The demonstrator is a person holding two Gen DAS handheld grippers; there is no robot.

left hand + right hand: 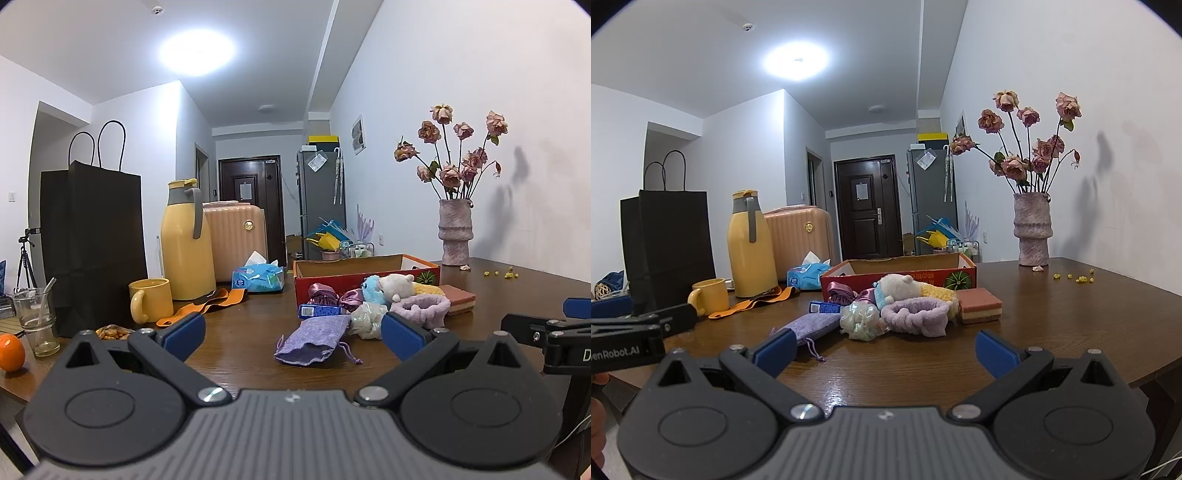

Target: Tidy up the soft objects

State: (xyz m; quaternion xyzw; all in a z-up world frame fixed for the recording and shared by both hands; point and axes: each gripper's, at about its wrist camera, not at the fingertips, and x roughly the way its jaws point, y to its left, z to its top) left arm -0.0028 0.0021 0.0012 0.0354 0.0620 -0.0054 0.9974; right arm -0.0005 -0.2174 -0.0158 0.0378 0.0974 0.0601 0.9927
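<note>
We log the left gripper (pixel 293 334) with jaws spread wide, blue pads well apart, nothing between them and nothing touched. Ahead of these jaws, between the two pads, a lilac drawstring pouch (pixel 314 341) lies flat on the tabletop (pixel 240 332). Just beyond the right pad sit a pale mesh sponge (pixel 367 319) and a purple fluffy headband (pixel 421 310).

We log the right gripper (pixel 886 350) likewise wide open, holding nothing, hovering over bare tabletop (pixel 1071 325). Ahead of its jaws the soft pile sits in a cluster: mesh sponge (pixel 860 320), headband (pixel 916 315), white plush toy (pixel 899 286), satin scrunchies (pixel 846 293), layered sponge block (pixel 979 304). Behind the pile stands the open red cardboard box (pixel 905 267). The pouch (pixel 816 328) lies just beyond the left pad.
</note>
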